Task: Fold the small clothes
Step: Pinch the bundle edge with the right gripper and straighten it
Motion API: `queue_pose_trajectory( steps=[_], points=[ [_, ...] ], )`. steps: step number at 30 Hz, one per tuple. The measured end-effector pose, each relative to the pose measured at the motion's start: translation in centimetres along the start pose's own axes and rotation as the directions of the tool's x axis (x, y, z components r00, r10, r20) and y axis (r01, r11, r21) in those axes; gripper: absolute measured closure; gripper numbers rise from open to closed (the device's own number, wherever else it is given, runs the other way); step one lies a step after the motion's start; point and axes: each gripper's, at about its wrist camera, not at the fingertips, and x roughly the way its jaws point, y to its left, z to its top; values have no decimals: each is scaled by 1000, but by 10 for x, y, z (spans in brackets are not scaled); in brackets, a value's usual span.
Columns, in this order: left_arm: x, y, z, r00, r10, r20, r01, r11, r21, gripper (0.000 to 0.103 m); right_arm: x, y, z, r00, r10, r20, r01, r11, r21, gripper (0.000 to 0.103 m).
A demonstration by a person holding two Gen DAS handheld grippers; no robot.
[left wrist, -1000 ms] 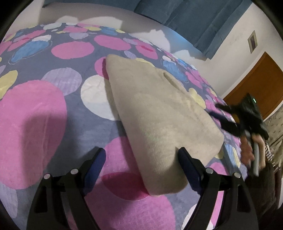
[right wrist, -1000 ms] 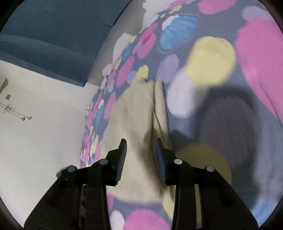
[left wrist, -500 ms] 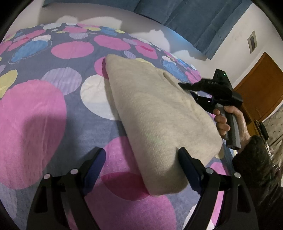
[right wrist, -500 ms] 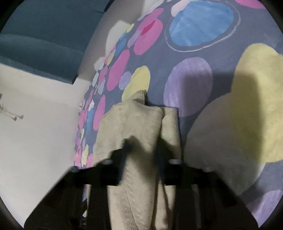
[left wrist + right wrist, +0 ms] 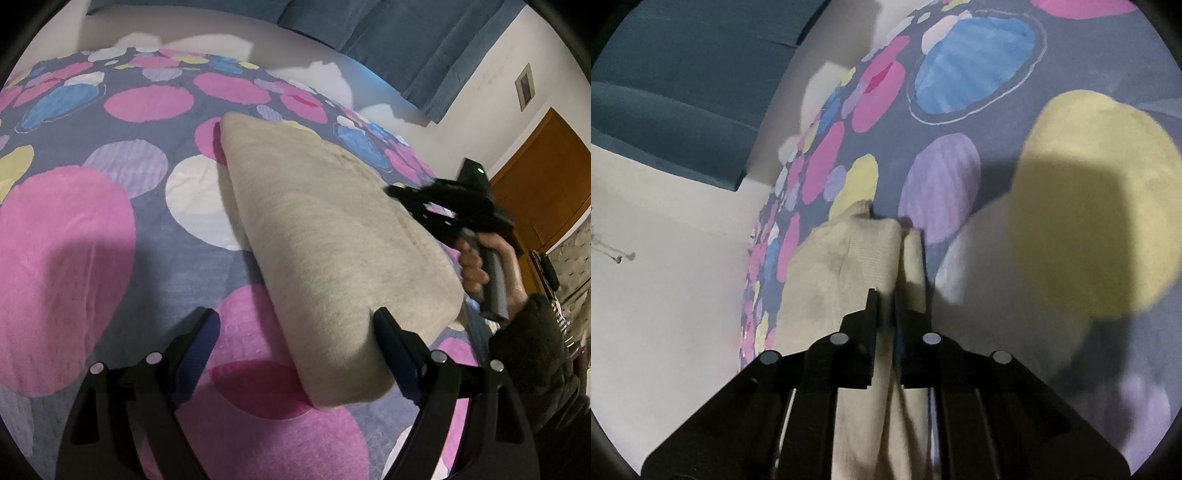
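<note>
Covering the whole work area: spotted bedspread (image 5: pixel 74 258), soft and broad. Serves as the folding surface, with enough bare room around the work to lay further folds flat.

Lying on it, toward the right side of the left wrist view: beige garment (image 5: pixel 332 240), already doubled into a thick, long pad. Rests flat and fully supported, near corner pointing at the left camera, far end running away up the bed. Probably knitted, judging by the ribbed texture; likely to sag if lifted at one edge only.

Hovering over the near corner: left gripper (image 5: pixel 295 317). Jaws spread wide, one finger on each side of the corner, nothing between the pads pressing. Holds nothing. Reads as a waiting post, ready to pin or catch that end once the other side moves.

Reaching in at the right-hand long edge: right gripper (image 5: pixel 885 299), carried by a hand (image 5: pixel 480 258) in a dark sleeve. Jaws almost together, having just eased apart a little, with a raised ridge of cloth between them. Pads appear to press on that ridge, so judged as a pinch on the top layer at the edge. Placed there, presumably, to carry that edge over for the next fold.

Cannot tell how many layers sit in the pinch. Risk: only the top layer follows and the pad opens up.
</note>
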Motion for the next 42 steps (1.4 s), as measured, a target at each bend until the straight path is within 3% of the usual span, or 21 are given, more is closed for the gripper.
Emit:
queue_pose_trajectory(
  steps=[4,11,14,17,24,42],
  points=[
    [0,0,-1,1000,-1,1,1,1000,-1,19,-25,3,-34,1000,14,-10,-15,1000,-10,74],
    [0,-1,-1,1000,2,3,-2,1000,-1,19,-57,2,-83,999,47,-12,-48,999,-23,69],
    [-1,-1,-1,1000,4,4,-4,1000,1,19,-61,1,-95,1000,26,-11,-26,999,-34,69],
    [-1,0,-1,1000,7,4,-7,1000,4,19,-58,-4,-100,1000,1,-21,-2,999,-33,71],
    [-1,0,-2,1000,9,4,-9,1000,6,19,-56,-14,-109,1000,-23,-6,23,999,-29,88],
    [0,2,-3,1000,-2,6,2,1000,-1,18,-59,-23,-113,999,28,40,-26,998,-49,92]
  ],
)
